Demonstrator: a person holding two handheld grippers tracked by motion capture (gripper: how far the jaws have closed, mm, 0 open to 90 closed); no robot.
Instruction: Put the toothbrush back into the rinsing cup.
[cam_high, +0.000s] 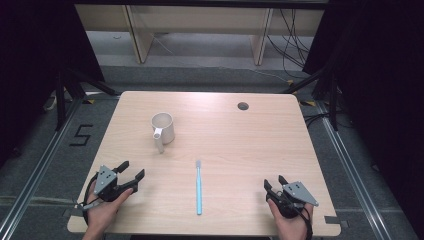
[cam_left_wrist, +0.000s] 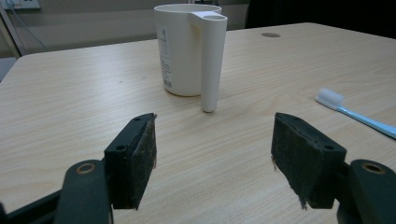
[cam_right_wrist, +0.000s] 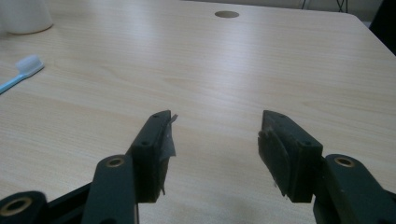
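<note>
A white cup (cam_high: 163, 127) with a long straight handle stands upright on the left half of the table; it also rises ahead in the left gripper view (cam_left_wrist: 187, 49). A light blue toothbrush (cam_high: 198, 187) lies near the front middle, its white bristle head (cam_left_wrist: 329, 98) pointing away from me. My left gripper (cam_high: 131, 170) rests at the front left, open and holding nothing, aimed toward the cup. Over at the front right, my right gripper (cam_high: 274, 182) is open too, with bare wood between its jaws. The toothbrush head (cam_right_wrist: 29, 64) lies to that gripper's left.
The wooden table (cam_high: 240, 145) has a round cable hole (cam_high: 243, 106) at its far right. Black stands and cables sit on the floor beyond the table, with wooden furniture legs (cam_high: 140, 35) at the back.
</note>
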